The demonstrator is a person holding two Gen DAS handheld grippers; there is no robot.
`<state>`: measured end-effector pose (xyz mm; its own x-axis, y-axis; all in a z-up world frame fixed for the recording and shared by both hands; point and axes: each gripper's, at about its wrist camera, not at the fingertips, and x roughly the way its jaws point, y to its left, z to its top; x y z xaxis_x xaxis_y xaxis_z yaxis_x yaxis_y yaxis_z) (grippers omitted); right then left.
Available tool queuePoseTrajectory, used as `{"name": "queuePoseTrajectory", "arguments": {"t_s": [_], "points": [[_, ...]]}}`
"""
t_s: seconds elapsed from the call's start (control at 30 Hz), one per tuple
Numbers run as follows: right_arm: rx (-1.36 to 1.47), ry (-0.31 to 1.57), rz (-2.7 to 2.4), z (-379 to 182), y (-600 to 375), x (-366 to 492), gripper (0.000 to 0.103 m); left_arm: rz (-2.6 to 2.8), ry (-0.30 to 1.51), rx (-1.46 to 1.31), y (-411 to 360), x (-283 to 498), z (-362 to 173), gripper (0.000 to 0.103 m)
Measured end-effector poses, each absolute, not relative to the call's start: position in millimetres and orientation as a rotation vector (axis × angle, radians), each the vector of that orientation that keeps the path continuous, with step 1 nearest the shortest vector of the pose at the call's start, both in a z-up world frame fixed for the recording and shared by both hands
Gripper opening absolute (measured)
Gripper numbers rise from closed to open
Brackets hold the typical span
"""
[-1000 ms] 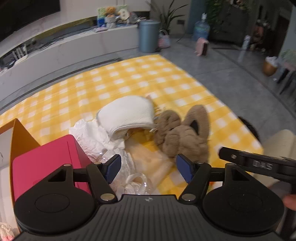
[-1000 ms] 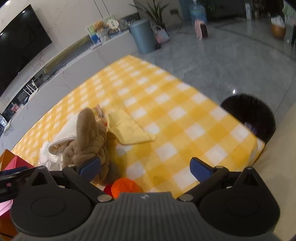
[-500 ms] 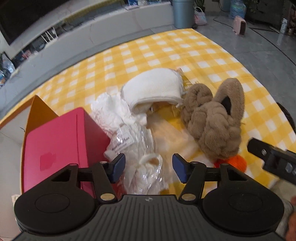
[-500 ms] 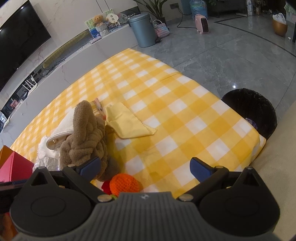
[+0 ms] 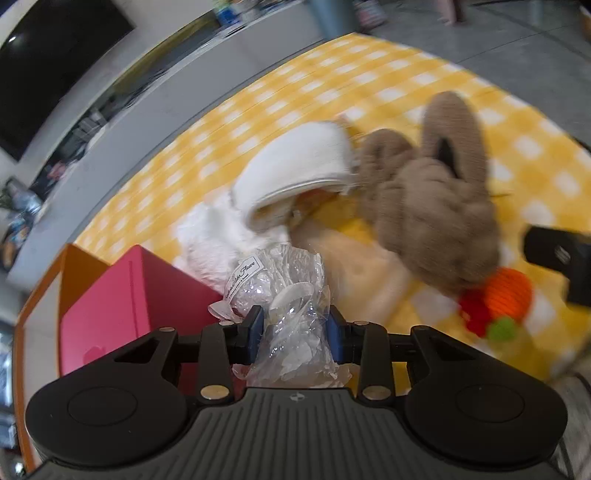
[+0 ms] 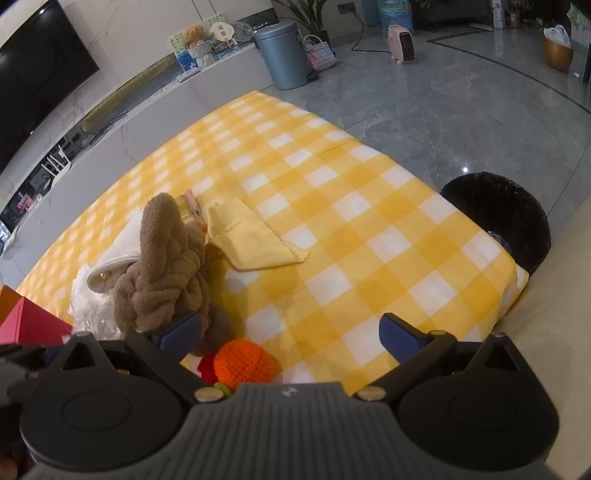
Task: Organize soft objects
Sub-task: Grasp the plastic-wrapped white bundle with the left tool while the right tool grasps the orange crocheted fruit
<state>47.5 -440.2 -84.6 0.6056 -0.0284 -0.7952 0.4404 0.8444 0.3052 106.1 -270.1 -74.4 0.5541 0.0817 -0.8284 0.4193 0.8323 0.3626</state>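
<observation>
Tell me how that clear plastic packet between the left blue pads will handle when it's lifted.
The clear plastic packet looks crinkled and thin, so it will likely crumple and sag rather than hold shape. Its glossy film may slip as the left hand-held gripper closes its jaws around it. It probably weighs little, since the white contents look soft and loosely packed.

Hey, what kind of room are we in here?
Most likely a home living room: a wall-mounted TV above a long low media bench, a potted plant by the wall, and polished tile flooring.
</observation>
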Motion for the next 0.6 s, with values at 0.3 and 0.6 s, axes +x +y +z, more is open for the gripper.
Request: {"name": "queuePoseTrajectory", "arguments": {"t_s": [0.3,0.6], "points": [[0.503,0.892,-0.284,-85.1,-439.2,48.6,0.1,-0.463,0.911,0.333,-239.8,94.0,-54.5,0.039],[0.498,0.9,-0.28,-85.9,-438.9,49.6,0.1,-0.405,0.963,0.403,-254.2,98.4,-80.4,0.068]]}}
